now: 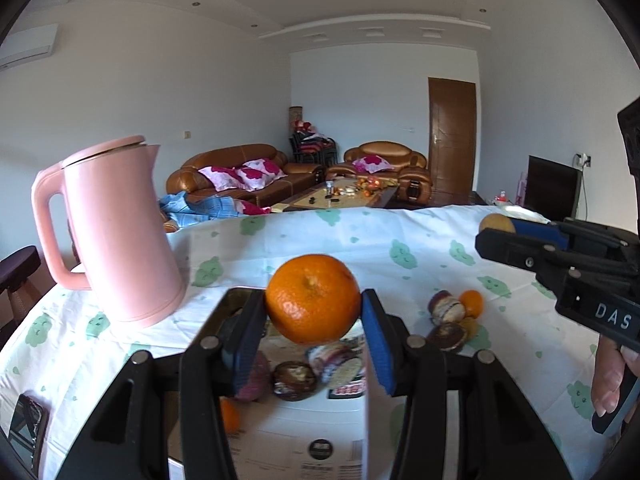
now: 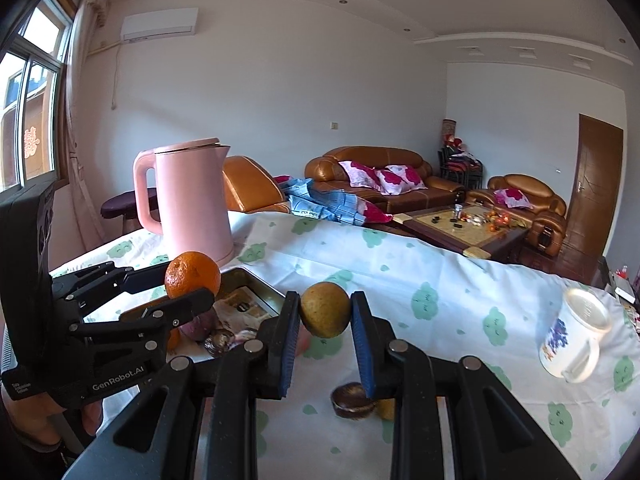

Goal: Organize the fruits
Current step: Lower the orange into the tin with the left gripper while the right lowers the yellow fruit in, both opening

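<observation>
Two close, perhaps level wrist views, shared kettle (image 1: 120,236).

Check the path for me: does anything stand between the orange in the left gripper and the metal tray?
Nothing visible blocks it. The orange hangs clamped in the left gripper right above the metal tray. The pink kettle stands off to the tray's left side, and the right gripper, holding a yellowish fruit, is off to the right.

Matt pink plastic kettle (image 1: 116,232), dimpled glossy orange (image 1: 313,299), thin printed cotton tablecloth (image 1: 360,240), dull metal tray (image 2: 256,284), glazed ceramic mug (image 2: 576,336), shiny brown leather sofa (image 2: 384,184)
</observation>
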Action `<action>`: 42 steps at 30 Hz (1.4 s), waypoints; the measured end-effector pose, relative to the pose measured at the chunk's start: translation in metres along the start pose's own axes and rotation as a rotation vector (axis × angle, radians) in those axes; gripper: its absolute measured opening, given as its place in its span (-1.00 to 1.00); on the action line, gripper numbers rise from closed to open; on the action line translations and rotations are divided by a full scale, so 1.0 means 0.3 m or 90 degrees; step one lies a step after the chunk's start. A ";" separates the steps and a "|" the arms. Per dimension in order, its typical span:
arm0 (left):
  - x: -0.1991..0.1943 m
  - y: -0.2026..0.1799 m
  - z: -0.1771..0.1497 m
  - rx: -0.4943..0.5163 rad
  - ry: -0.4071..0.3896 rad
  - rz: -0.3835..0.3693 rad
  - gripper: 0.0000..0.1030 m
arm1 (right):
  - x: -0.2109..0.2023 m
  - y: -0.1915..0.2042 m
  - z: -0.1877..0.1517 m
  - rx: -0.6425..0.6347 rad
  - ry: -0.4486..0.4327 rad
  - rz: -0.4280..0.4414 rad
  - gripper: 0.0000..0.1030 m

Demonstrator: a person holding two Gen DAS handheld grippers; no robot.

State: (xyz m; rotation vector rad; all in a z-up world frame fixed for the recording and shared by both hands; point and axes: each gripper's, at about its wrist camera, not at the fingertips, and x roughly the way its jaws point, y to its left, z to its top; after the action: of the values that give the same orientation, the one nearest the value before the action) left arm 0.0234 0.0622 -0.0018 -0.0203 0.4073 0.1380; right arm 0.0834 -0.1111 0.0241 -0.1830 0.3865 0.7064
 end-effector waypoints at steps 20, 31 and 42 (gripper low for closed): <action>0.015 0.158 -0.034 -0.025 0.034 0.051 -0.04 | 0.127 0.127 0.035 -0.026 0.011 0.054 -0.47; 0.033 0.188 -0.059 -0.024 0.059 0.059 -0.04 | 0.187 0.208 0.022 -0.045 0.033 0.080 -0.47; 0.051 0.215 -0.075 -0.028 0.080 0.057 -0.04 | 0.234 0.251 -0.007 -0.053 0.058 0.094 -0.47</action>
State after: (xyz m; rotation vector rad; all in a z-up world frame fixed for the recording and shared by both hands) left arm 0.0195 0.1270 -0.0281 -0.0542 0.5305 0.2353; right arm 0.0817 -0.0134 -0.0088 -0.2683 0.4610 0.8629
